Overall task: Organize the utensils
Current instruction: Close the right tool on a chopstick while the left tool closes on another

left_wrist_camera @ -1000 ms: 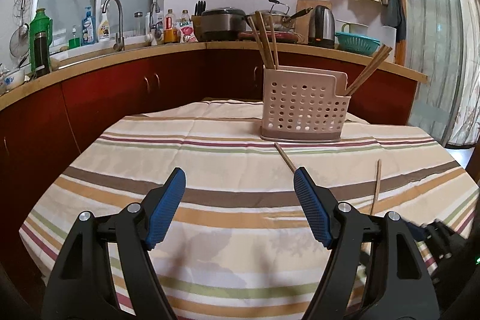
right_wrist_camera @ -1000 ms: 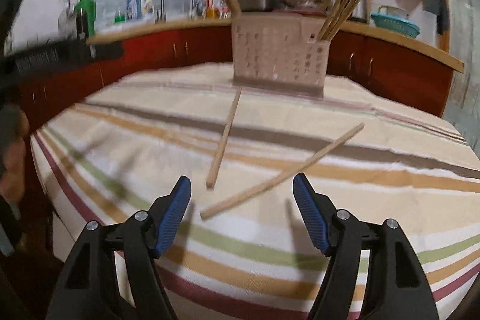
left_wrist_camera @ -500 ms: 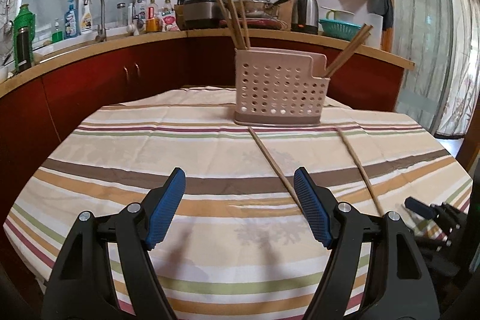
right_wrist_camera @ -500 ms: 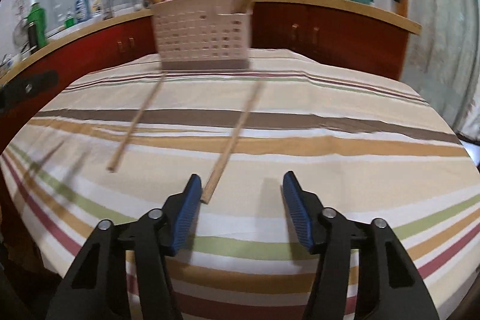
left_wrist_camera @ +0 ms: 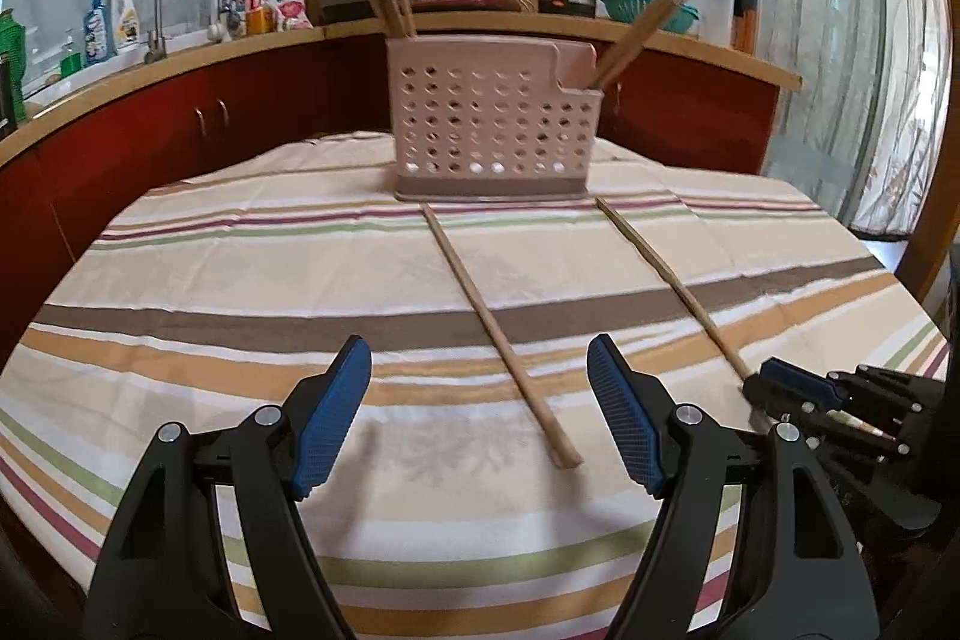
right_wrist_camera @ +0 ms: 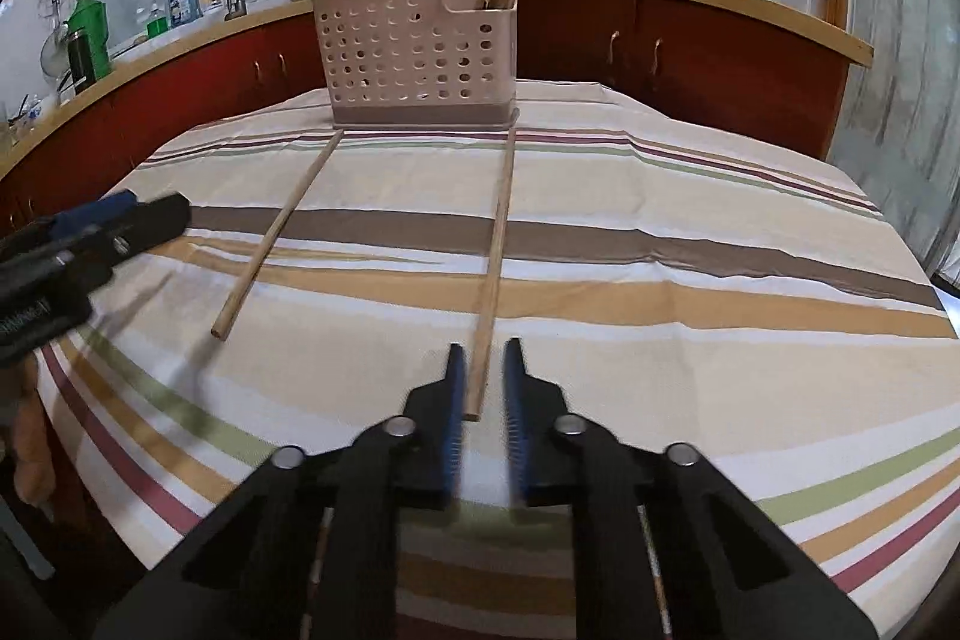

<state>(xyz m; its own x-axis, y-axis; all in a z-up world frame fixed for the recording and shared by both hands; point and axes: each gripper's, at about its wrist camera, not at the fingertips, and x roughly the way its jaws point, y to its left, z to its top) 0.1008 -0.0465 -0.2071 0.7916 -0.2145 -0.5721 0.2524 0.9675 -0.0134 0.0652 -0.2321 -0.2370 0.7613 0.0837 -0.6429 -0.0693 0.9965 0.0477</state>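
While the left tool [left_wrist_camera: 477,424] gapes empty, the right tool [right_wrist_camera: 482,394] has just been closing around the near end of the long wooden chopstick [right_wrist_camera: 495,256], which runs straight ahead to the perforated beige plastic holder [right_wrist_camera: 420,52].

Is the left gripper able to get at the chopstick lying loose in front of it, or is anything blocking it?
Probably yes. The left gripper stands open, and the near end of the loose chopstick lies on bare tablecloth between its fingers. Nothing sits between them; the right gripper is off to the side.

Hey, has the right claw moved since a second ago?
Yes. The right claw has swung right relative to the utensil caddy and its jaws have just been closing around the near end of the right-hand chopstick.
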